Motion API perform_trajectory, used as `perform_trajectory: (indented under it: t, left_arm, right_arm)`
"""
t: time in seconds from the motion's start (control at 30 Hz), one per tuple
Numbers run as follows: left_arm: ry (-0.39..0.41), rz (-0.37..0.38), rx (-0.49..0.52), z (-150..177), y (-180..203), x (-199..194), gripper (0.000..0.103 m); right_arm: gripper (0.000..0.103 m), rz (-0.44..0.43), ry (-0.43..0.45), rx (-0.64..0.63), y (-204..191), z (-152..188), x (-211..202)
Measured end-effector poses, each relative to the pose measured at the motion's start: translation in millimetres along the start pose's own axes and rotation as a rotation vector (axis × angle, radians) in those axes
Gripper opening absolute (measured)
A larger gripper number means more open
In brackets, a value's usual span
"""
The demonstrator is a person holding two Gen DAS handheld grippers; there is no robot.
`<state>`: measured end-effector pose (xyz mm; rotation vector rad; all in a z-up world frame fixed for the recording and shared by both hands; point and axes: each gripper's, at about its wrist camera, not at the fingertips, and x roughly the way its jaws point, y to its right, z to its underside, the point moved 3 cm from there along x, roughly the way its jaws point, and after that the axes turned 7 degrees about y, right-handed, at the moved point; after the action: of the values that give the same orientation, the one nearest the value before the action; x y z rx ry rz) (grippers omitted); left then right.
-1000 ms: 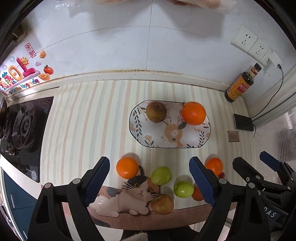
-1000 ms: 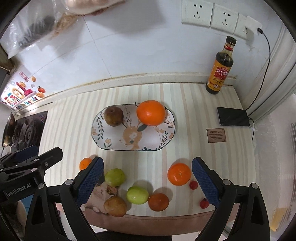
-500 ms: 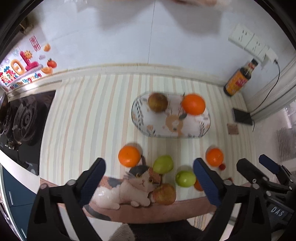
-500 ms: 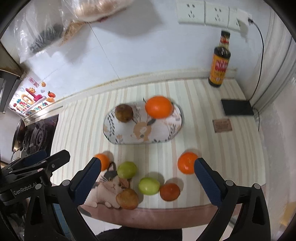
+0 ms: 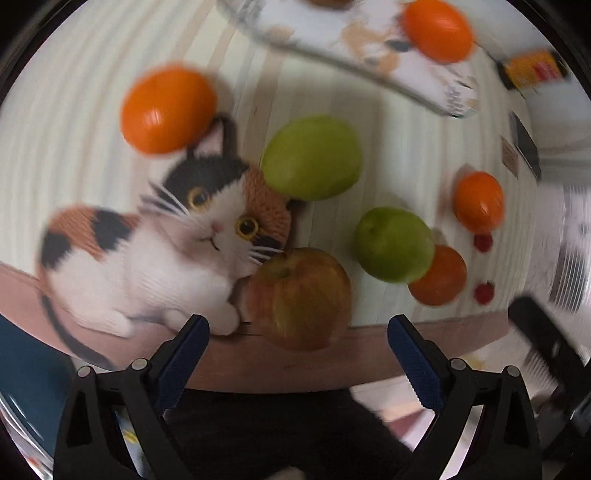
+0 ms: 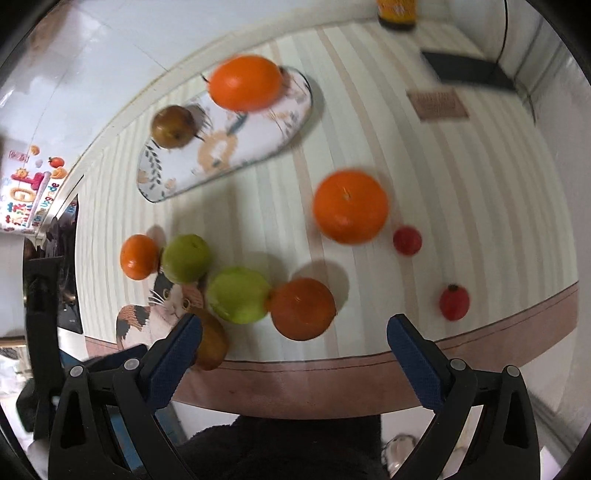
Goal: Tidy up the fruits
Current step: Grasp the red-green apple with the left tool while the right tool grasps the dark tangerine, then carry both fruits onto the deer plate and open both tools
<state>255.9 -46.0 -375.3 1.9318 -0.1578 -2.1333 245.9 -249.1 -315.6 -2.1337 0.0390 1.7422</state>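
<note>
My left gripper (image 5: 298,332) is open, with a red-yellow apple (image 5: 299,299) just ahead between its fingertips, untouched. Two green apples (image 5: 312,157) (image 5: 393,249) and an orange (image 5: 168,109) lie beyond. In the right wrist view my right gripper (image 6: 294,326) is open above a dark orange (image 6: 303,308), with a green apple (image 6: 240,295) to its left. A bigger orange (image 6: 350,205) and two small red fruits (image 6: 407,240) (image 6: 454,301) lie to the right. The patterned plate (image 6: 258,129) holds a brown fruit (image 6: 173,125) and an orange (image 6: 245,83).
The fruits lie on a striped mat with a cat picture (image 5: 184,240), close to the counter's front edge (image 6: 332,369). A sauce bottle (image 6: 397,11) and a black device (image 6: 469,70) stand at the back right. The stove is at the far left.
Both grippers have dropped and tipped down toward the fruit at the counter's front edge, so the fruit looms much larger. The wall and sockets have left both views.
</note>
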Motion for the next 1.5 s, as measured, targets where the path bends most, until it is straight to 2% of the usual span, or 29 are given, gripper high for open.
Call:
perform_trajectory:
  t: [0.03, 0.07, 0.1, 0.13, 0.23, 0.27, 0.37, 0.4, 0.47, 0.5, 0.57, 0.73, 1.03, 1.17, 1.33, 1.43, 1.5]
  left_arm:
    - [-0.009, 0.026, -0.035, -1.3, -2.2, 6.8, 0.096]
    - [-0.013, 0.038, -0.053, -2.5, -3.4, 11.6, 0.085]
    - [-0.011, 0.046, -0.066, -3.3, -4.8, 14.4, 0.068]
    - [-0.001, 0.036, -0.074, -4.1, -6.0, 15.2, 0.065]
    - [0.042, 0.037, -0.051, -4.7, -5.3, 11.3, 0.065]
    - [0.044, 0.023, -0.027, -4.8, -3.8, 10.5, 0.065]
    - [0.066, -0.053, 0.073, -5.2, 1.7, 7.3, 0.065]
    - [0.071, -0.075, 0.098, -5.4, 3.9, 6.5, 0.065]
    - [0.071, -0.094, 0.139, -7.0, 9.0, 6.4, 0.065]
    - [0.072, -0.098, 0.149, -8.4, 10.7, 6.2, 0.065]
    - [0.08, -0.101, 0.142, -12.6, 11.9, 5.8, 0.065]
    - [0.051, -0.079, 0.098, -17.0, 8.0, 12.2, 0.065]
    - [0.08, -0.103, 0.145, -7.7, 23.1, 11.0, 0.064]
    - [0.104, -0.07, 0.154, -12.1, 29.7, -15.0, 0.064]
    - [0.154, 0.024, 0.178, -20.4, 49.5, -68.4, 0.064]
    - [0.198, 0.065, 0.185, -38.6, 59.0, -98.2, 0.064]
    - [0.231, 0.063, 0.194, -59.6, 58.8, -112.8, 0.064]
  right_arm:
    - [0.101, -0.01, -0.011, 0.014, 3.9, 0.8, 5.0]
    - [0.1, -0.018, -0.02, 0.025, 7.2, 1.6, 10.7]
    - [0.097, -0.027, -0.03, 0.033, 10.7, 2.1, 17.2]
    - [0.096, -0.029, -0.04, 0.039, 13.6, 2.7, 23.2]
    - [0.086, -0.053, -0.07, 0.062, 18.2, 3.8, 42.6]
    - [0.083, -0.063, -0.081, 0.065, 18.3, 4.5, 50.2]
    - [0.065, -0.095, -0.107, 0.07, 14.1, 6.4, 68.9]
    - [0.061, -0.072, -0.105, 0.055, 13.5, 7.1, 72.9]
    - [0.061, -0.059, -0.086, 0.013, 10.2, 8.8, 71.9]
    - [0.061, -0.026, -0.085, -0.023, 8.9, 11.1, 70.1]
    - [0.061, -0.004, -0.082, -0.062, 8.3, 14.5, 68.5]
    - [0.062, -0.01, -0.081, -0.066, 6.4, 14.0, 68.2]
    - [0.06, -0.01, -0.087, -0.093, 3.3, 16.1, 71.4]
    - [0.06, -0.02, -0.07, -0.099, -0.7, 13.1, 59.8]
    - [0.06, -0.073, 0.001, -0.108, -13.9, -3.9, 20.7]
    - [0.06, -0.115, 0.057, -0.107, -27.9, -26.4, -1.5]
    - [0.06, -0.134, 0.091, -0.11, -36.9, -46.1, -11.0]
